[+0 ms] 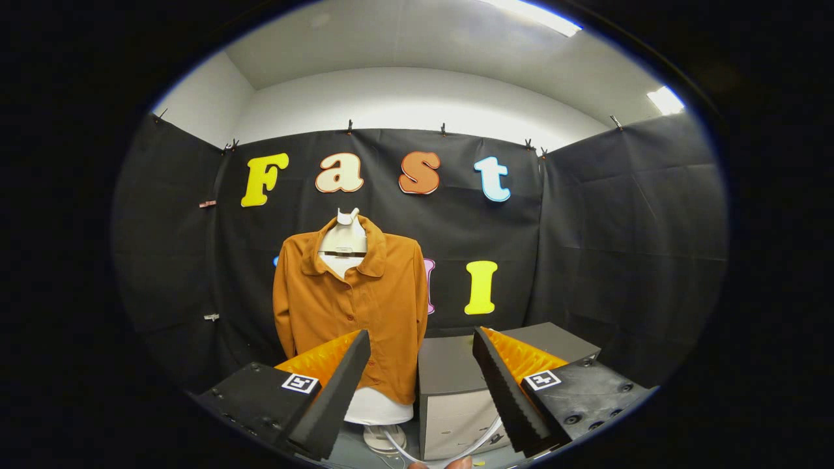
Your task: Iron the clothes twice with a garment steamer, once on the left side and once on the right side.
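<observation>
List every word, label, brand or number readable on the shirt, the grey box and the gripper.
Shirt: none.
Grey box: none legible.
Gripper, fingers open and empty: two square black-and-white markers, patterns only, no words.

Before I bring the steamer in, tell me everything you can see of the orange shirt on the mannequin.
The orange long-sleeved collared shirt hangs upright on a white torso mannequin, front buttoned, collar open, sleeves hanging at its sides. The fabric looks matte and fairly smooth. It stands against the black cloth wall, left of a grey box, beyond the open fingers of the gripper, whose left finger overlaps its hem in view. Nothing but the mannequin touches it.
</observation>
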